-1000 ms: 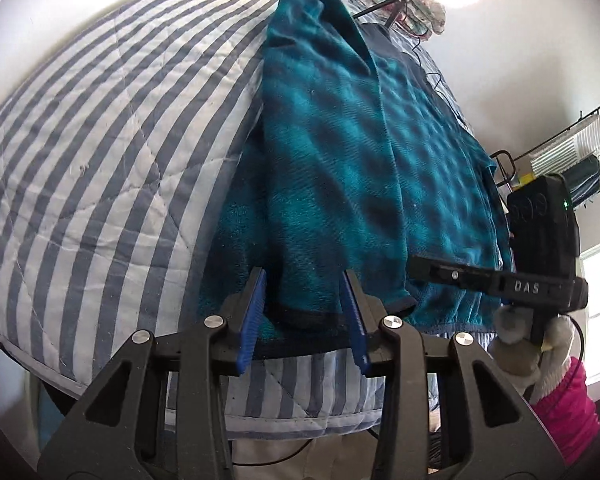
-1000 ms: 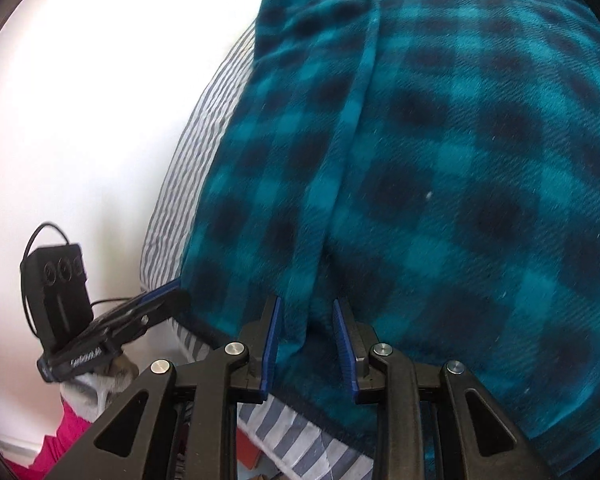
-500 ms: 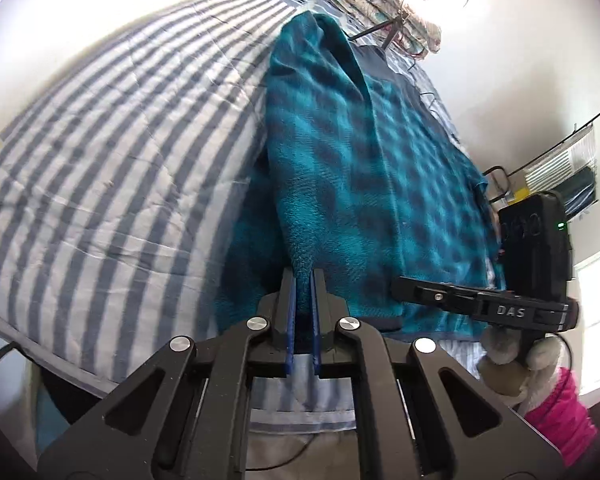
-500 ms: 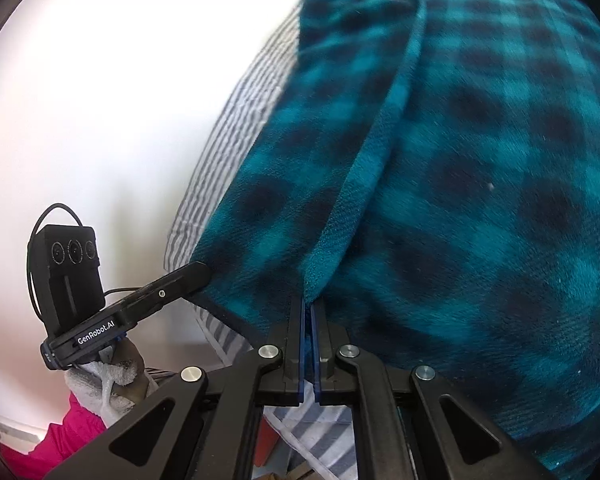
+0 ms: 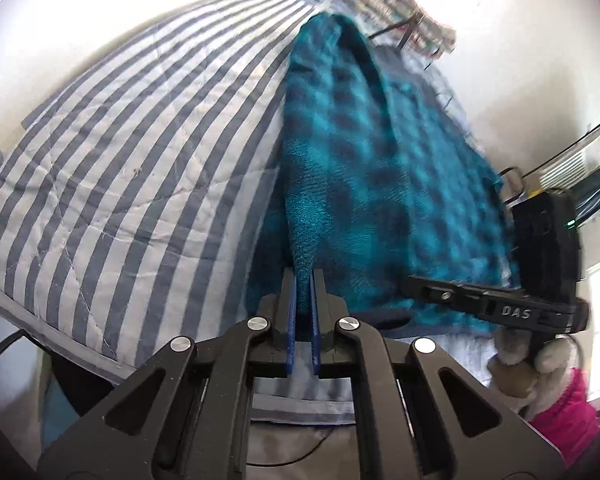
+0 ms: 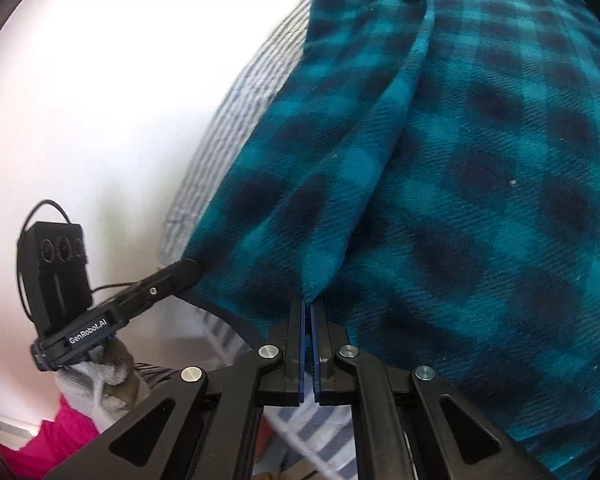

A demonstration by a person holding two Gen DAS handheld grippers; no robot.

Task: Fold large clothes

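Both left tongs [image 5: 303,280] and right tongs [image 6: 307,308] pinching near hem of soft, limp fleece garment [image 6: 480,184] draped over bed [image 5: 120,152]; likely light, non-slippery.

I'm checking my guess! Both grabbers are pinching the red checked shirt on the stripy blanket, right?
Almost. The shirt is teal and dark checked, not red; the right wrist view shows it plainly. Both the left gripper and right gripper do pinch it, on the stripy blanket.
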